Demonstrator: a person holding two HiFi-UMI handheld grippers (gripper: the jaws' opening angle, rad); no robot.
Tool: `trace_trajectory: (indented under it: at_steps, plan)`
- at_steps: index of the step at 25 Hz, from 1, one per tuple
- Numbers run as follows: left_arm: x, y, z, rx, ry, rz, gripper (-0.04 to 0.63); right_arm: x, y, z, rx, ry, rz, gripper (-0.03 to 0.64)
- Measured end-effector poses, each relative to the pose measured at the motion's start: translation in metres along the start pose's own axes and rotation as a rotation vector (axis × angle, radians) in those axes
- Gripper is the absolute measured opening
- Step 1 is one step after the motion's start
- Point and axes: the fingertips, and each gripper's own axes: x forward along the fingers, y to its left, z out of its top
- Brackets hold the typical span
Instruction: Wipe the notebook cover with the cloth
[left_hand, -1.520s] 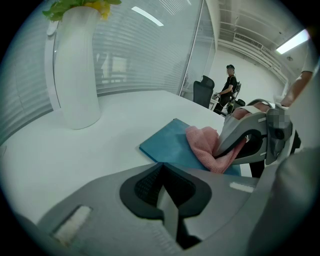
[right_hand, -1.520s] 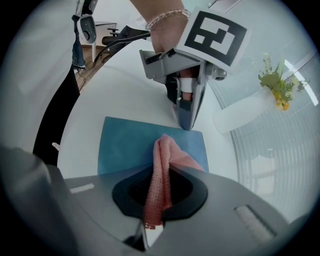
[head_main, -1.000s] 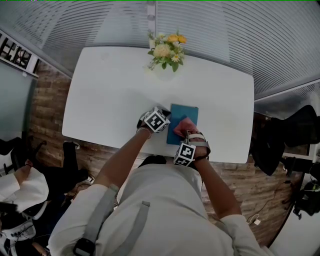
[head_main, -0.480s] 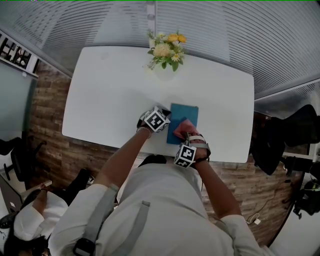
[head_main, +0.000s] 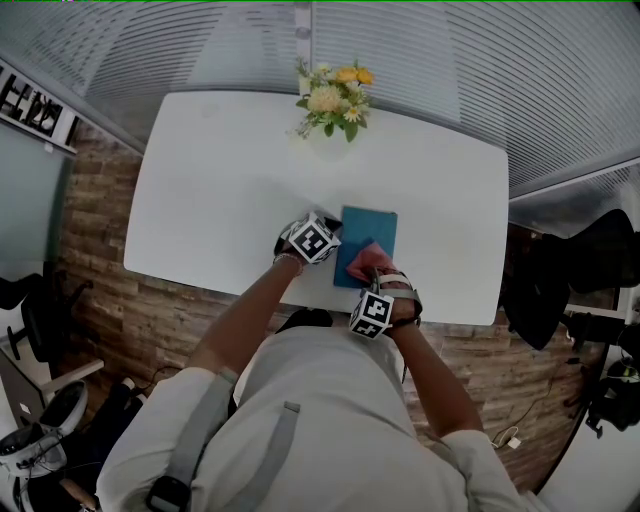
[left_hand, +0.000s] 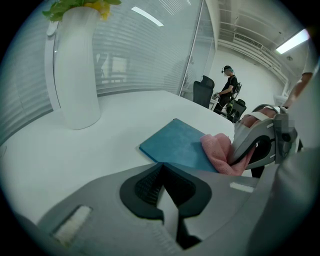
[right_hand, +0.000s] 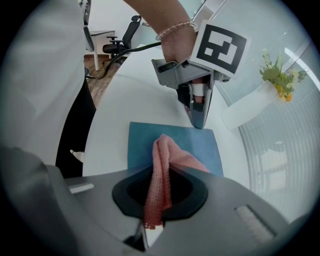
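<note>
right gripper edged slightly back | jaws clamp cloth on notebook | left gripper jaws closed, empty

Ceiling strips give bright, even light; fisheye edges bend and vignette black.

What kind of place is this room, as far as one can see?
Probably an office meeting room. A large white table stands between glass partition walls with blinds or stripes. A dark swivel office chair shows beyond the glass. A vase of flowers decorates the table.
</note>
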Motion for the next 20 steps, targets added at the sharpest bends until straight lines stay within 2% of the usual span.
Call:
trace_trajectory:
  at_steps: [20]
  plan:
    - [-0.004, -0.002, 0.002, 0.001, 0.005, 0.003, 0.003, -0.011, 0.017, -0.001, 0.017, -0.005, 0.076, 0.011]
